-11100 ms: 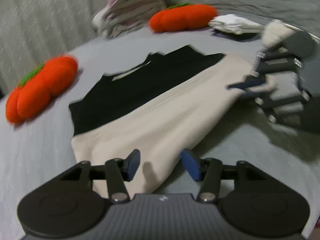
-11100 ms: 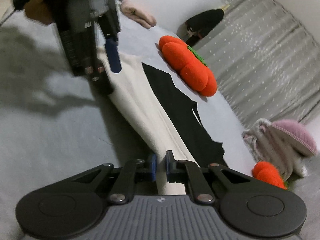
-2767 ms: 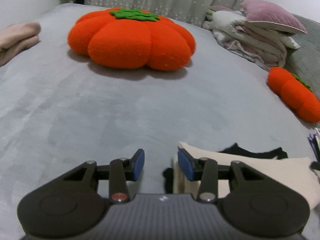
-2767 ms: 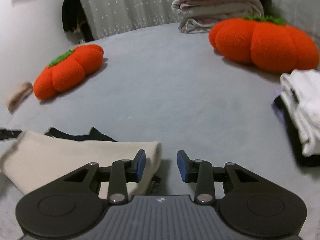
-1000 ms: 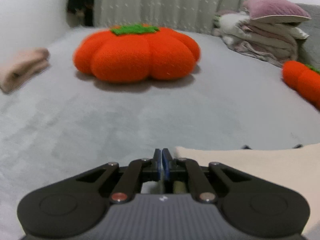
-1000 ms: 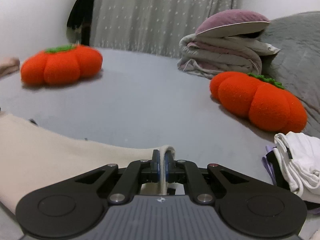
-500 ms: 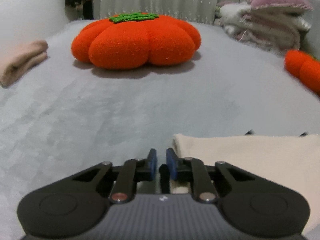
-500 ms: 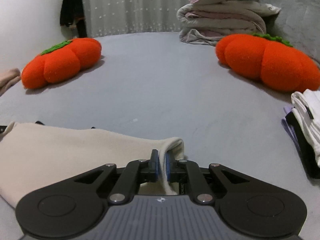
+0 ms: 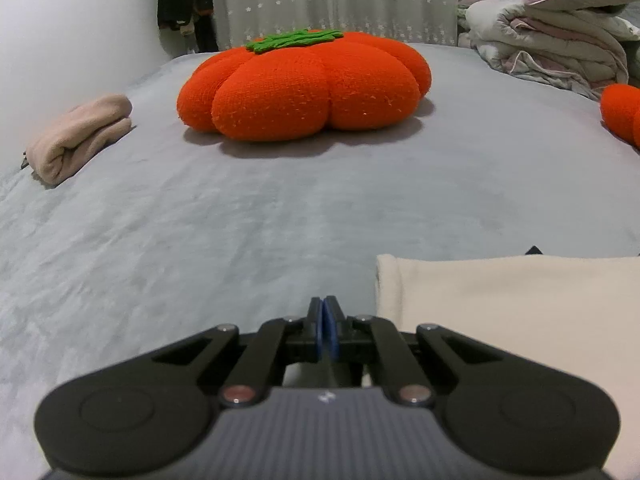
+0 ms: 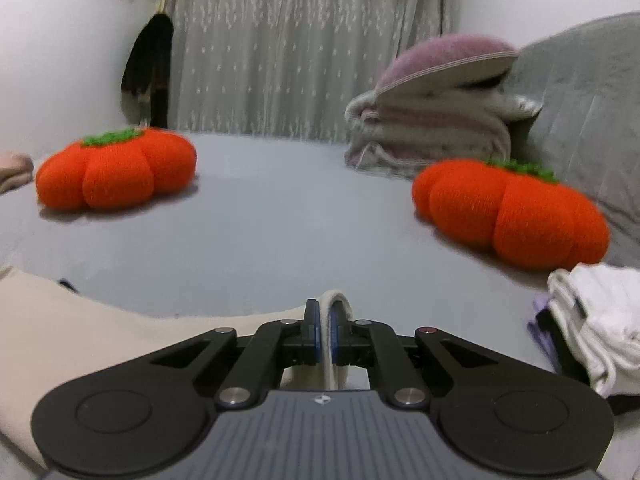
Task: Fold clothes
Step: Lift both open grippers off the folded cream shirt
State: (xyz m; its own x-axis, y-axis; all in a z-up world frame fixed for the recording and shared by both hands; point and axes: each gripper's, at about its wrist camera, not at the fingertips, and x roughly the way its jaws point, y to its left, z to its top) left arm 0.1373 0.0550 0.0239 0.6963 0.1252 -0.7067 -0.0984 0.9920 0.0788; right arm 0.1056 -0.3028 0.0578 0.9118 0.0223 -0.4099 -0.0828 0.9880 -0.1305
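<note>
The cream garment (image 9: 512, 308) lies folded flat on the grey bed (image 9: 240, 220). It sits at the lower right of the left view and the lower left of the right view, so the two grippers are at its opposite ends.

The right gripper (image 10: 324, 328) has its fingers clamped on a loop of the cream edge, which stands up between them. This is probably a hold for lifting that end over for the next fold.

The left gripper (image 9: 324, 320) has just been closing and its fingers now meet. The garment's corner lies just to their right, and no cloth shows between the tips, so this pinch may have missed.

The orange cushion (image 9: 304, 84) at upper centre and the white pile (image 10: 592, 320) at the right edge are well apart from the garment, leaving the fold room.
</note>
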